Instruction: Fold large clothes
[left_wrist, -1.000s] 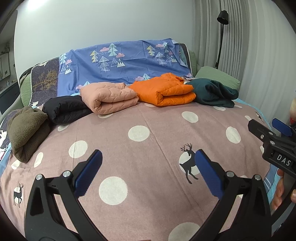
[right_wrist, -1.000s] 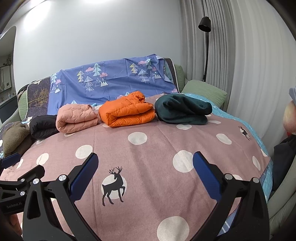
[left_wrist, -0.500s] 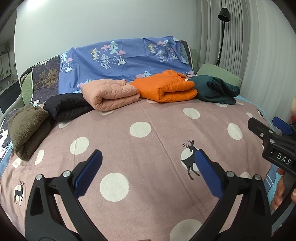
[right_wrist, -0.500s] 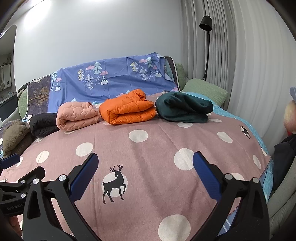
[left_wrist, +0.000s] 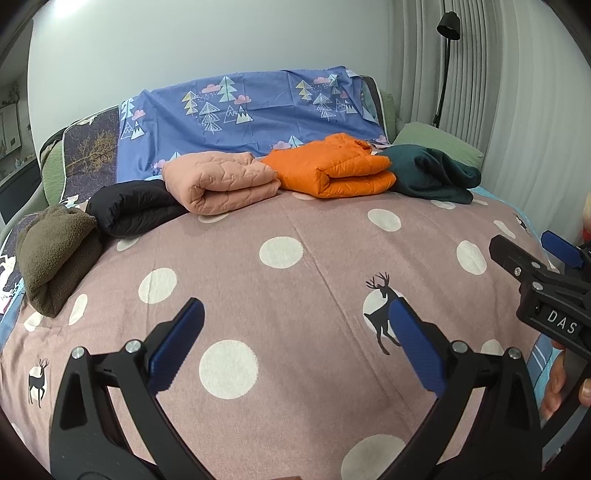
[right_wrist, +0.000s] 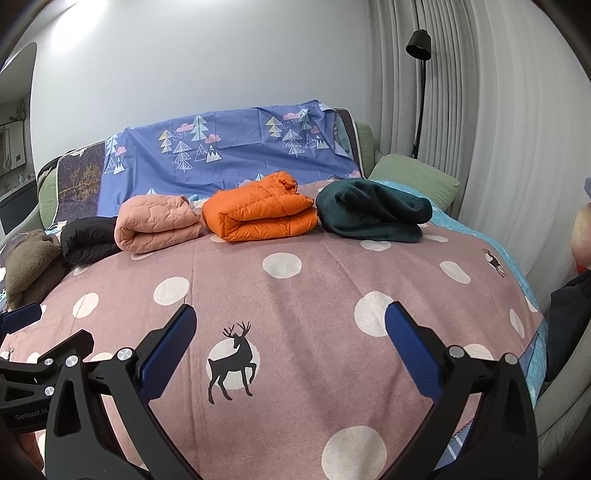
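Claws are hanging released over the near end of the bed: we are holding the left claw (left_wrist: 293, 343) and the right claw (right_wrist: 288, 349) side by side, each with its blue pads spread wide and grasping nothing. Under both of them the pink polka-dot bedspread (right_wrist: 314, 295) is lying flat, a black deer print (right_wrist: 231, 363) showing between the right claw's fingers. Well ahead of the claws, five folded garments are sitting in a row across the far end of the bed. From the far left we are seeing an olive fleece (left_wrist: 51, 254), a black jacket (left_wrist: 133, 206), a pink quilted jacket (left_wrist: 221, 181), an orange puffer jacket (left_wrist: 336, 166) and a dark green garment (right_wrist: 369, 210), each touching or just beside its neighbour. Beyond them a blue tree-print sheet (right_wrist: 229, 155) is draping the headboard, with a green pillow (right_wrist: 413, 177) and a black floor lamp (right_wrist: 419, 48) to the far right.
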